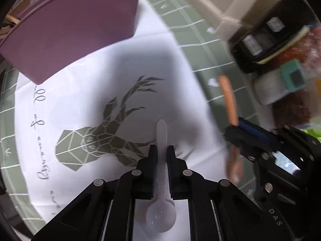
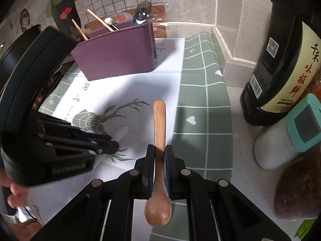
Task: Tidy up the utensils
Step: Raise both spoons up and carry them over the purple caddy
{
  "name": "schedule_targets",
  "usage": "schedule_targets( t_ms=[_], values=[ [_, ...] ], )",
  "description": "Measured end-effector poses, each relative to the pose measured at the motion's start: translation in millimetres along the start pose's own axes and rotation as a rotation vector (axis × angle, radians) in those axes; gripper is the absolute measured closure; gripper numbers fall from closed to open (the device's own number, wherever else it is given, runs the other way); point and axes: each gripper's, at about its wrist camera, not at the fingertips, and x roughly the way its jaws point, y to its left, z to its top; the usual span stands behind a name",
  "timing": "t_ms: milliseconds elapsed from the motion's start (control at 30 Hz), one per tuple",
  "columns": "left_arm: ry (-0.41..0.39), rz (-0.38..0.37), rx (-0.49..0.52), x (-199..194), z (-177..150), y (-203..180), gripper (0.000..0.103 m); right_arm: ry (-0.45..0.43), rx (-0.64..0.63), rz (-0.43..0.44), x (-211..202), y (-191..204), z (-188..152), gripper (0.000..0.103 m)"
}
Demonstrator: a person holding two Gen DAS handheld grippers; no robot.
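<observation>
My left gripper [image 1: 161, 150] is shut on a translucent white plastic spoon [image 1: 161, 134], handle pointing forward, bowl back between the arms, held above the cloth. My right gripper [image 2: 159, 150] is shut on a wooden spoon [image 2: 159, 120], handle forward, bowl toward the camera. A purple utensil box [image 2: 118, 54] stands at the back of the cloth with several utensils sticking out; it also shows at the upper left of the left wrist view [image 1: 80, 30]. The right gripper with the wooden spoon [image 1: 228, 98] shows at the right in the left wrist view. The left gripper [image 2: 112, 144] shows at the left in the right wrist view.
A white cloth with a green deer print [image 1: 96, 140] lies over a green checked mat [image 2: 202, 92] on a speckled counter. A dark sauce bottle [image 2: 280, 60], a white shaker with a teal lid [image 2: 284, 136] and a bag of red-brown food [image 2: 299, 188] stand at the right.
</observation>
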Motion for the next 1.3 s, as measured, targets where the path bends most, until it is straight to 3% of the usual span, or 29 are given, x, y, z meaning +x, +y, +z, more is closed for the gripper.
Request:
schedule_targets(
  t_ms=[100, 267, 567, 700, 800, 900, 1000, 1167, 1300],
  values=[
    [-0.088, -0.024, -0.016, -17, -22, 7, 0.093, -0.01, -0.013, 0.032, -4, 8, -1, 0.094],
    [-0.256, -0.004, -0.027, -62, -60, 21, 0.093, -0.033, -0.036, 0.065, -8, 25, 0, 0.094],
    [-0.507, -0.03, -0.12, -153, -82, 51, 0.093, -0.152, -0.11, 0.092, -49, 58, 19, 0.094],
    [-0.657, -0.017, -0.085, -221, -65, 57, 0.093, -0.289, -0.169, 0.092, -95, 73, 56, 0.094],
    [-0.814, 0.01, -0.058, -278, -46, 56, 0.093, -0.436, -0.232, 0.071, -141, 88, 97, 0.094],
    [-0.997, 0.08, -0.026, -328, -27, 49, 0.093, -0.559, -0.255, 0.045, -177, 95, 135, 0.094],
    [-1.115, 0.134, 0.018, -359, -7, 41, 0.093, -0.69, -0.265, -0.014, -208, 100, 176, 0.094],
    [-1.166, 0.135, -0.009, -371, 24, 53, 0.093, -0.764, -0.233, -0.031, -220, 96, 218, 0.094],
    [-1.136, 0.149, -0.099, -349, 50, 74, 0.093, -0.753, -0.23, -0.019, -203, 92, 232, 0.094]
  ],
)
